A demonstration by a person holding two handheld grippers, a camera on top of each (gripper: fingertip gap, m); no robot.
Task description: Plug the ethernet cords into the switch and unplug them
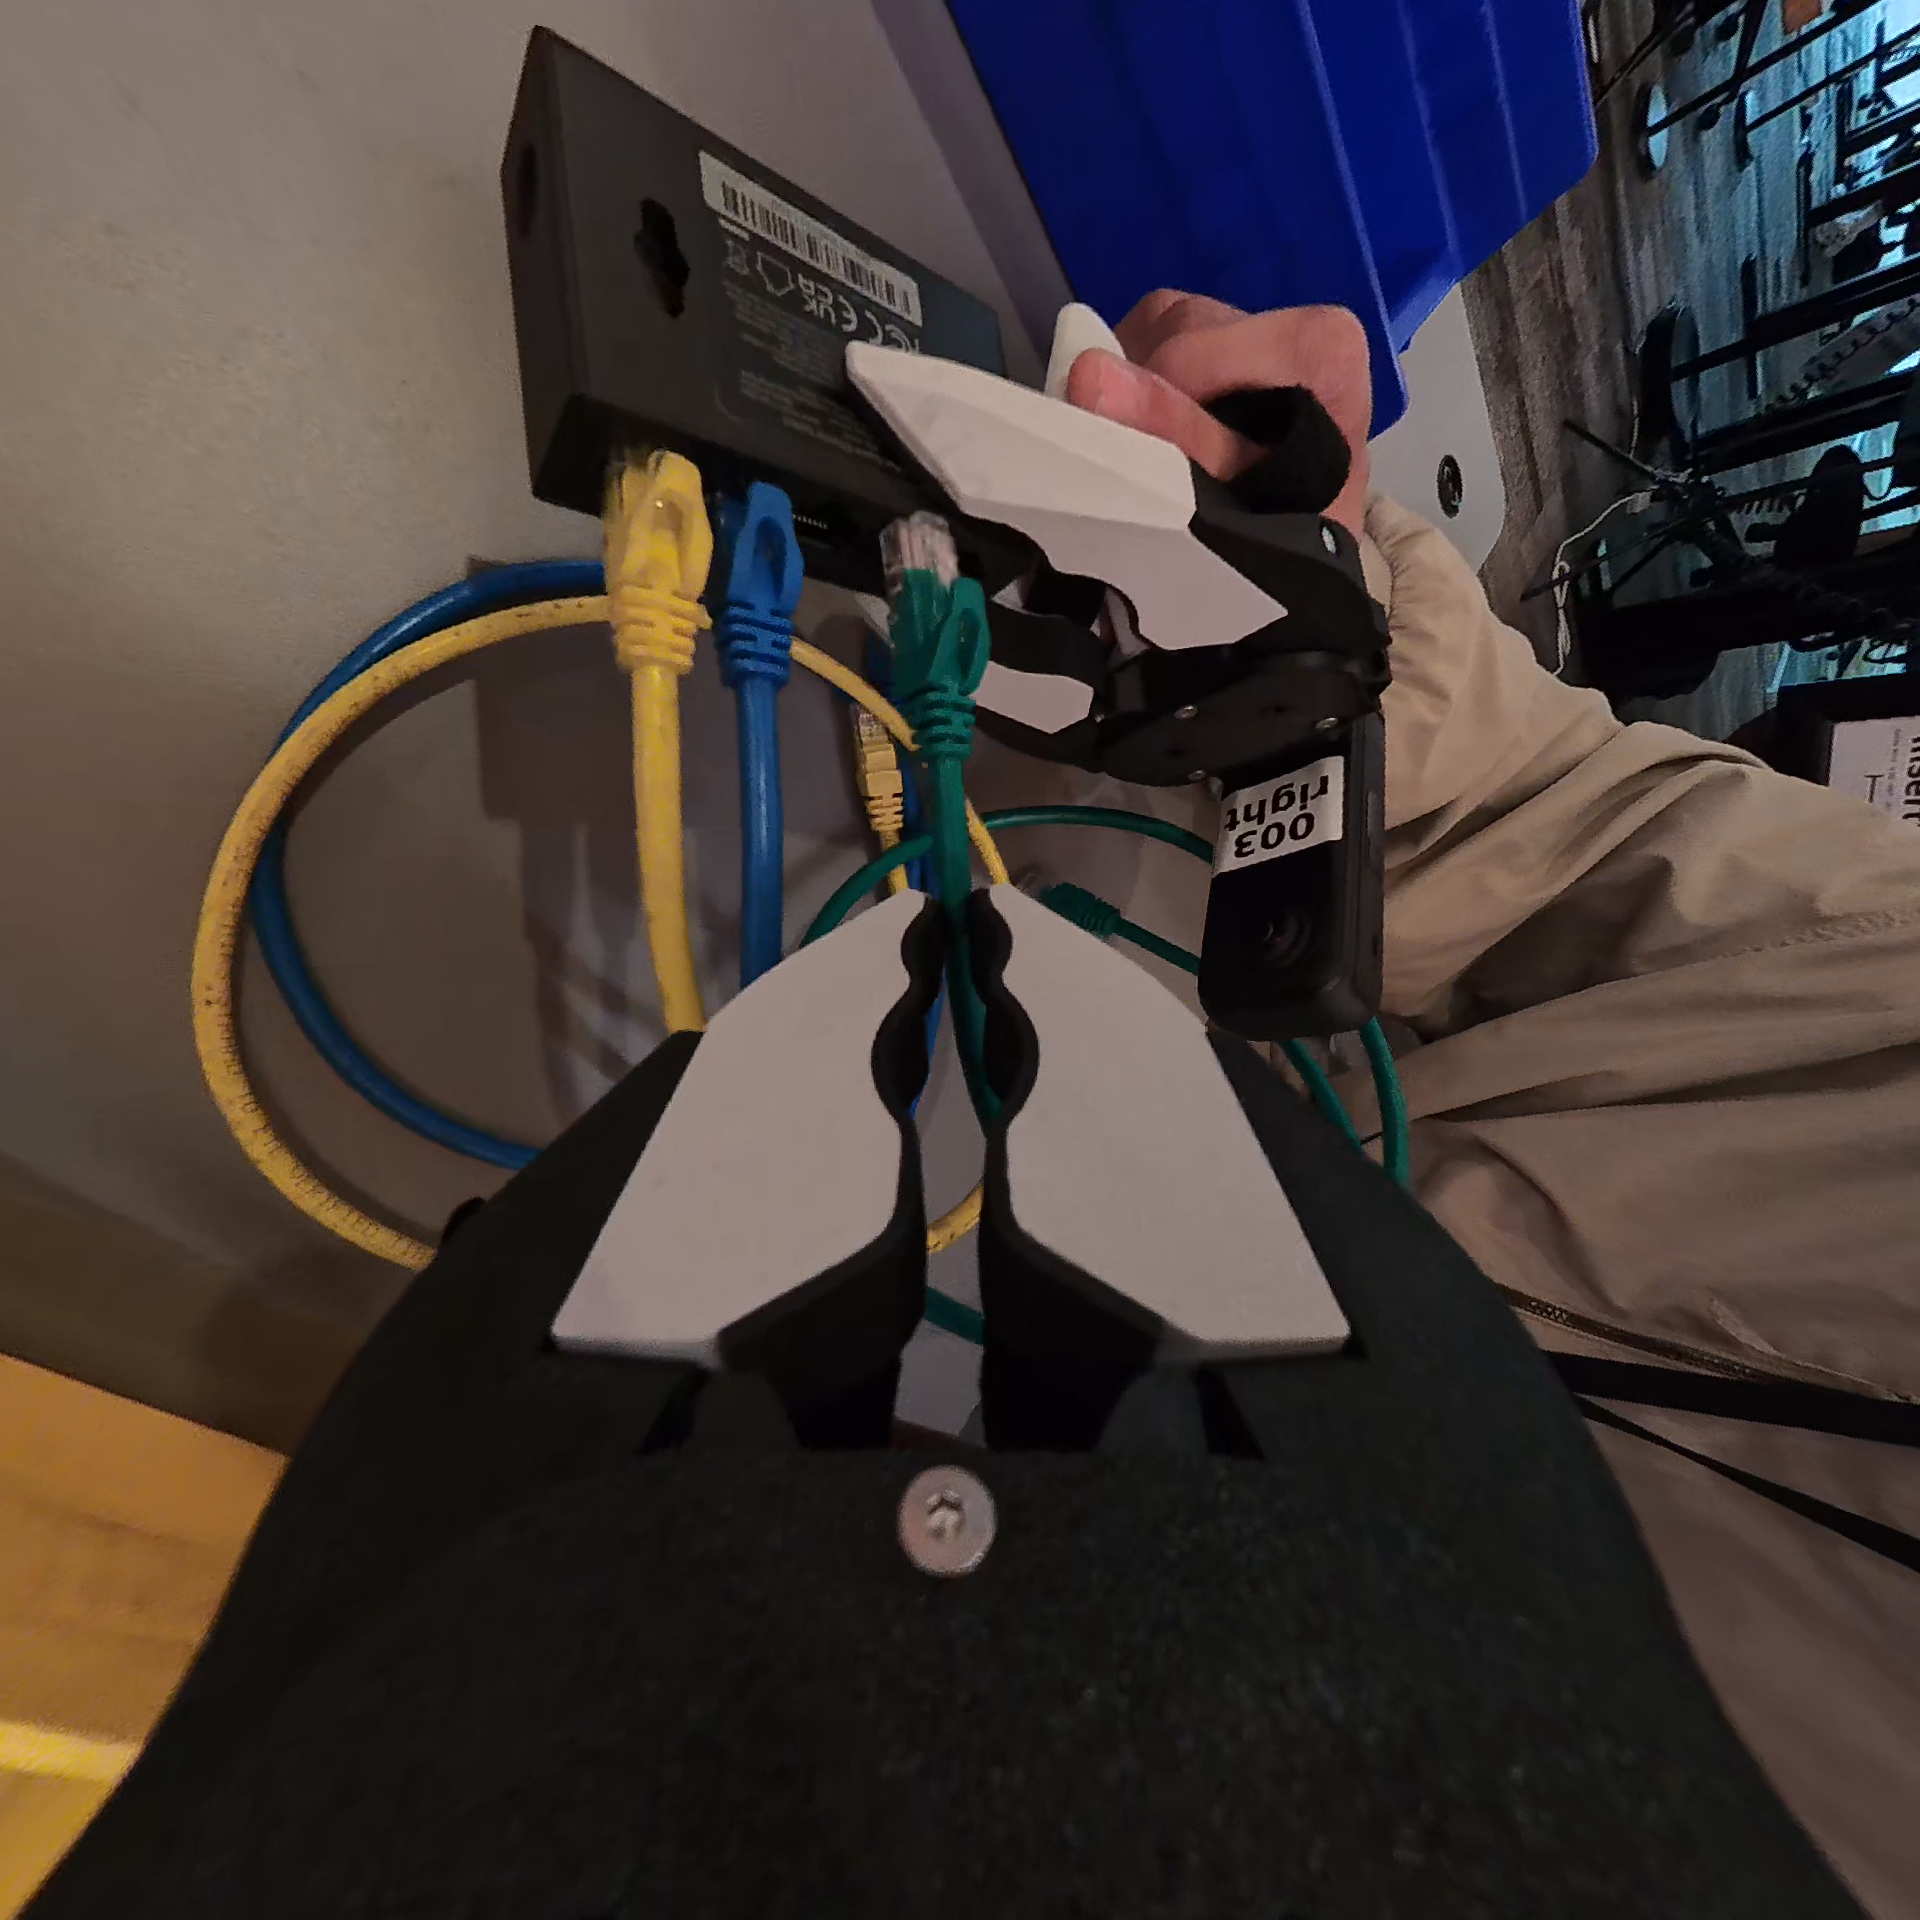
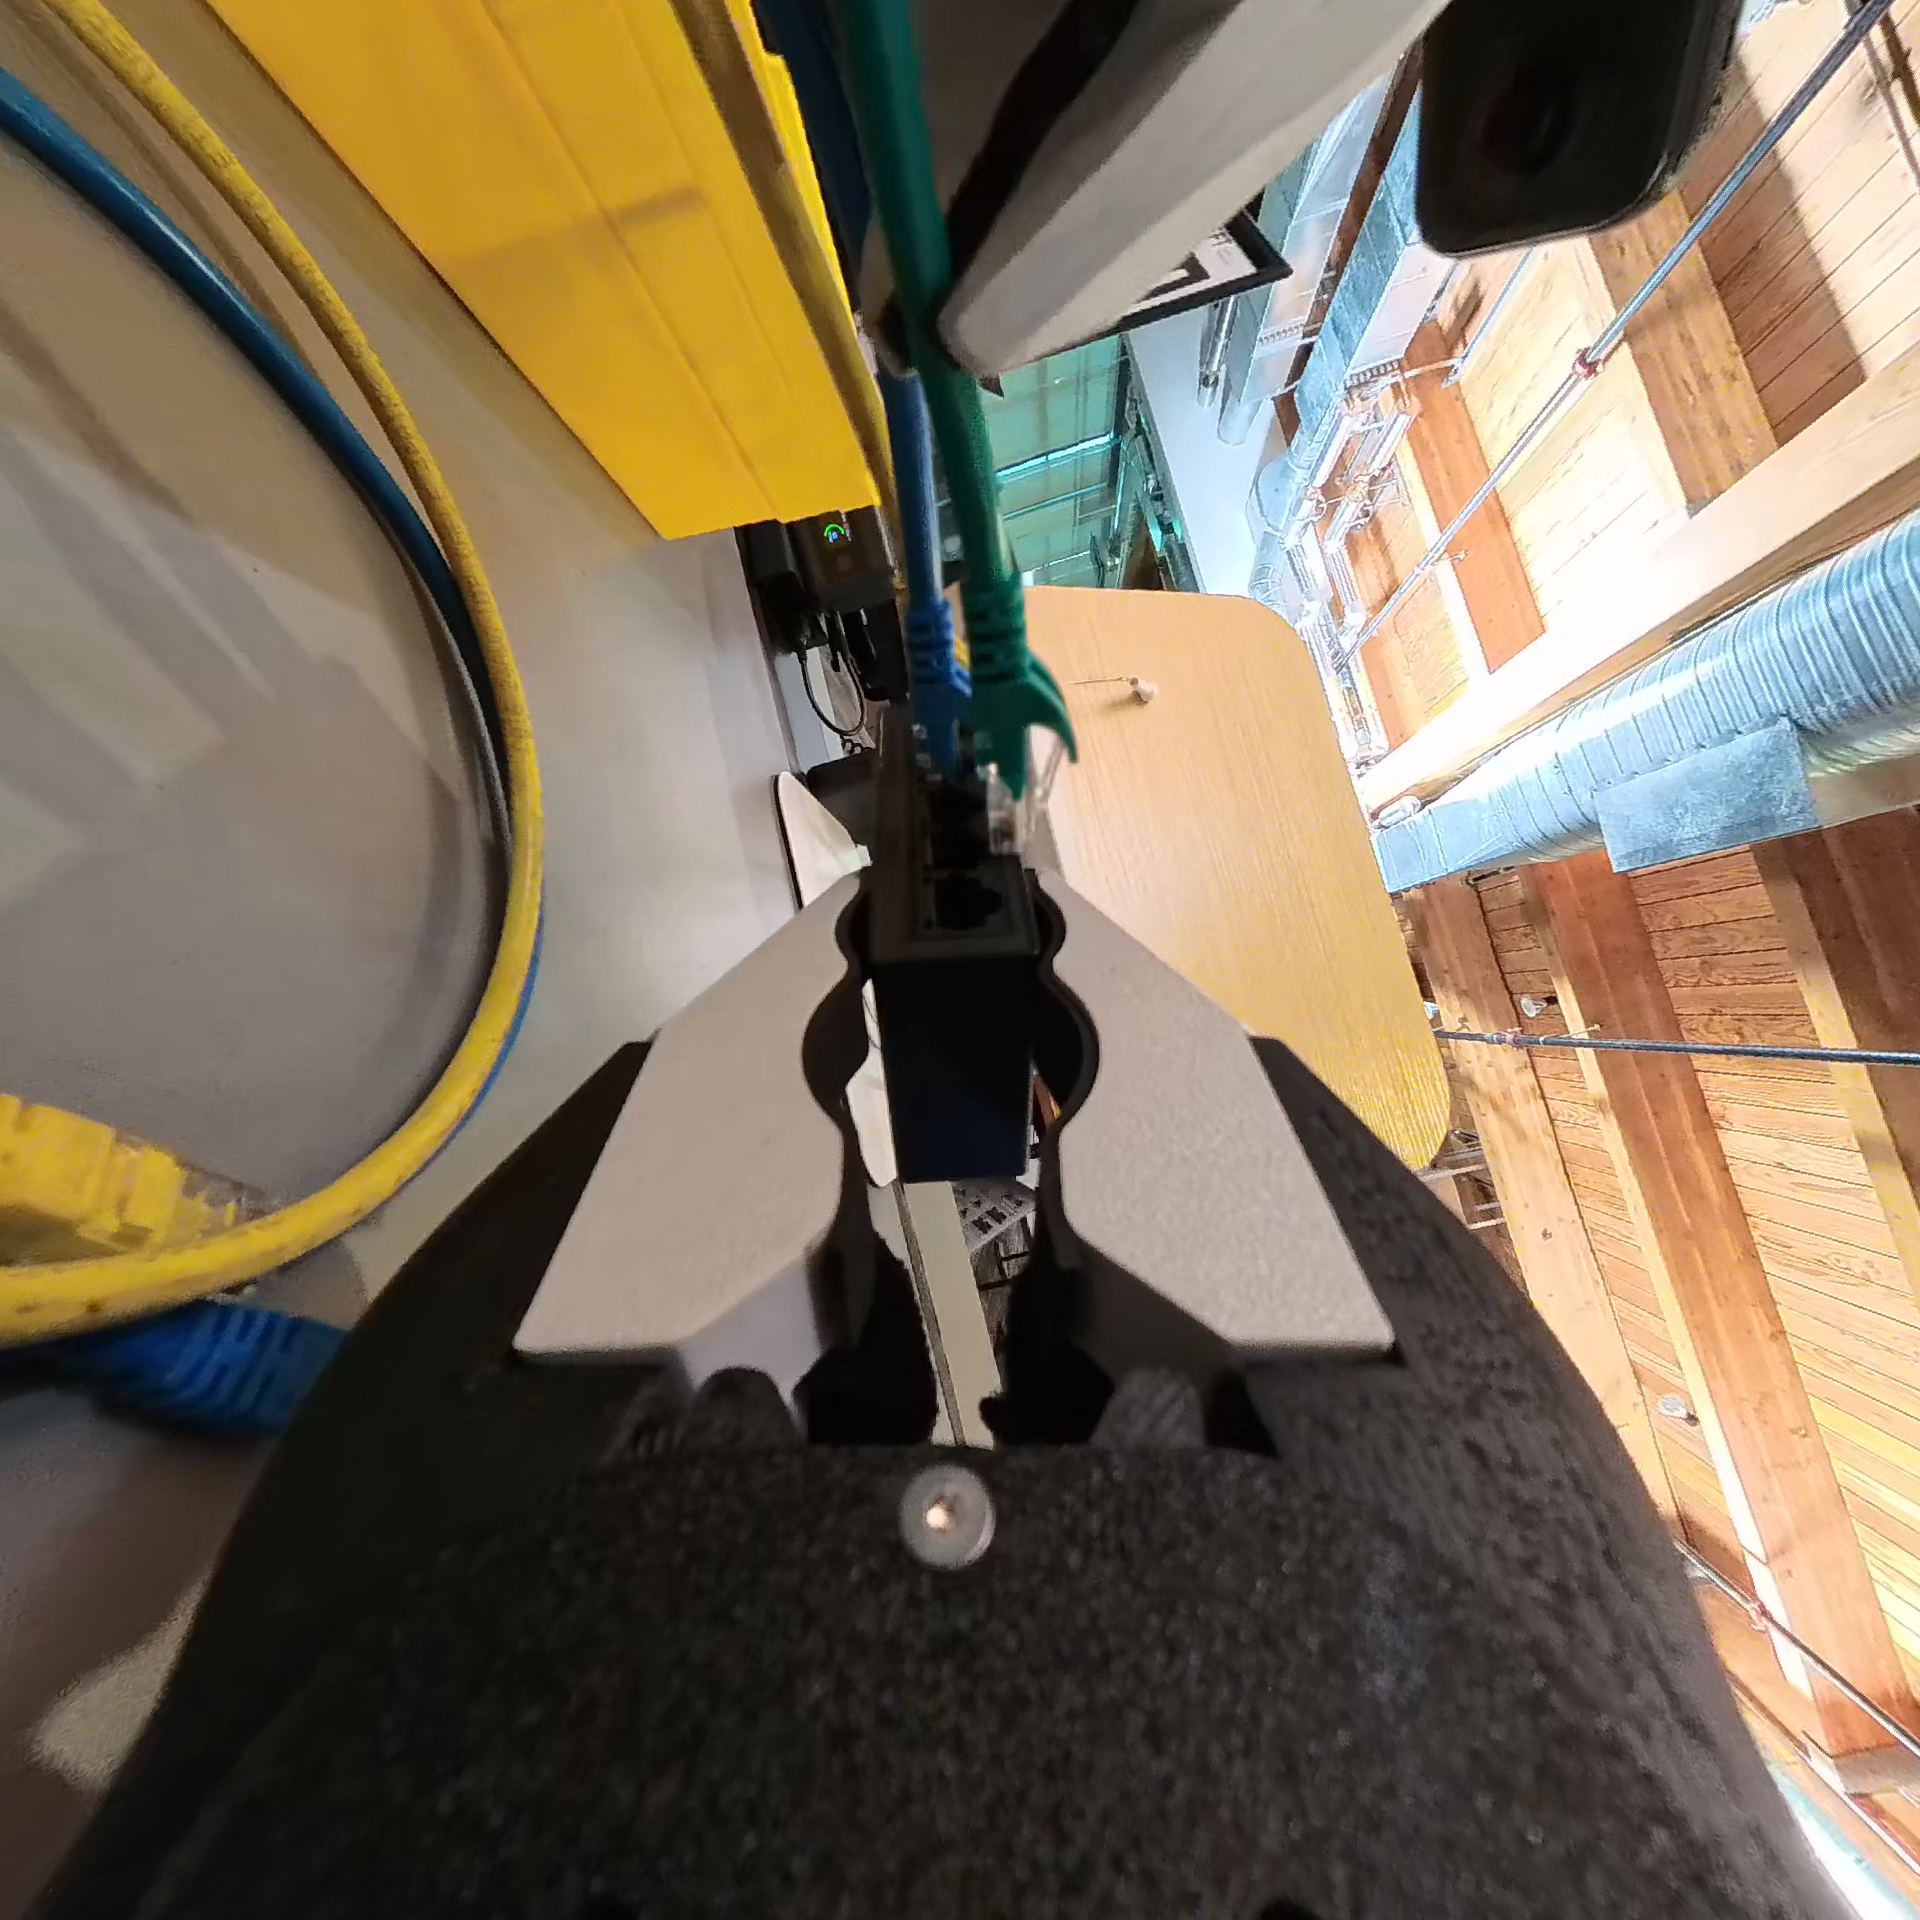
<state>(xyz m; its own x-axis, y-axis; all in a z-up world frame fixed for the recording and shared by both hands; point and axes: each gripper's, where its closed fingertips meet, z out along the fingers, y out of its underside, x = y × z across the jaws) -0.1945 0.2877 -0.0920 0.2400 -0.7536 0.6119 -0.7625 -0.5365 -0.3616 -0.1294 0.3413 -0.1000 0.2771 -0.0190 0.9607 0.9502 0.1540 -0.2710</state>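
The black switch (image 1: 665, 312) is held off the grey table, its port side facing me. A yellow cord (image 1: 655, 582) and a blue cord (image 1: 764, 592) sit in its ports. The green cord's clear plug (image 1: 914, 551) hangs just outside a port. My left gripper (image 1: 958, 914) is shut on the green cord (image 1: 951, 810) a short way behind the plug. My right gripper (image 2: 951, 914) is shut on the switch's end (image 2: 951, 1049); it also shows in the left wrist view (image 1: 997, 457). In the right wrist view the green plug (image 2: 1013, 769) stands at an open port beside the blue plug (image 2: 930, 665).
Loops of yellow (image 1: 223, 935) and blue cord (image 1: 312, 997) lie on the grey table (image 1: 208, 364). A loose yellow plug (image 1: 878, 769) hangs behind the green cord. A blue bin (image 1: 1299, 156) stands behind the switch. A person's sleeve (image 1: 1610, 987) fills the right side.
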